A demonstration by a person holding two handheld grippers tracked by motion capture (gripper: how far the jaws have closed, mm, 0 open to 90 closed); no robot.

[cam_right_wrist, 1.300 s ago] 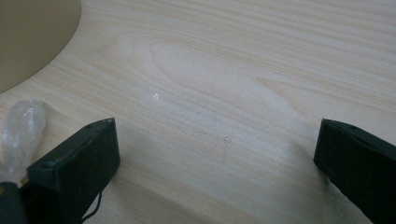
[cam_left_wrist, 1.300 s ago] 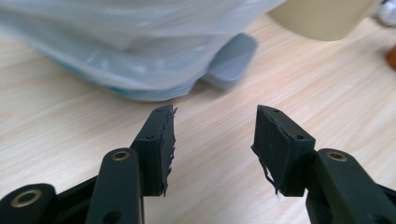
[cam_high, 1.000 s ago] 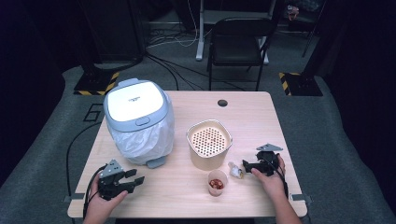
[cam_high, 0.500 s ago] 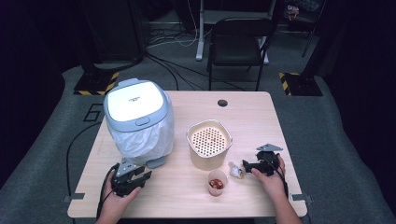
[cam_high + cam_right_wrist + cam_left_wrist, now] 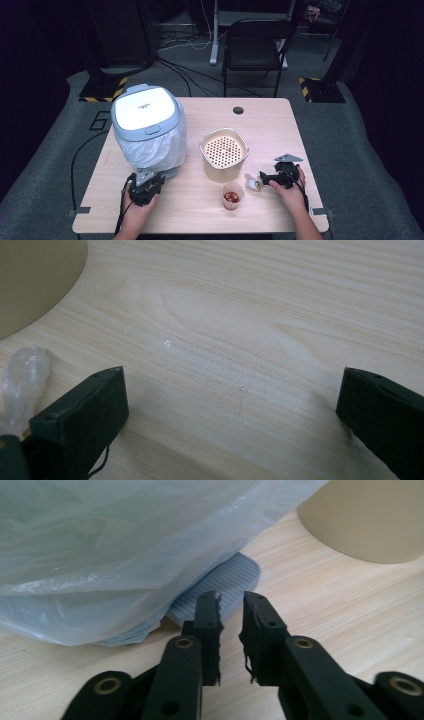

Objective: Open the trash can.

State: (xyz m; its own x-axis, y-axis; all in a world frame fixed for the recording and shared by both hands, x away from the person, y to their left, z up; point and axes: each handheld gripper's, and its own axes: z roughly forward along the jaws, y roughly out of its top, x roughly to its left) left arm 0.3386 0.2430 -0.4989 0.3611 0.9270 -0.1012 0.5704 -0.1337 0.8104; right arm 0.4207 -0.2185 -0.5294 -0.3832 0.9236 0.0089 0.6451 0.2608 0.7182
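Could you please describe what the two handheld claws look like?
Both claws, left and right, are black with two flat jaws, brass-coloured rivets and frayed pads. A grey three-cornered plate tops the right one; a dark cable trails from the left.

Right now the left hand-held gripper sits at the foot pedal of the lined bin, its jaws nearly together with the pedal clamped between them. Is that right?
Not quite. The left hand-held gripper is at the foot pedal of the lined bin, and its jaws, which have just been closing, stand nearly together, but the left gripper view shows an empty gap between them: the pedal lies just beyond the tips, not clamped.
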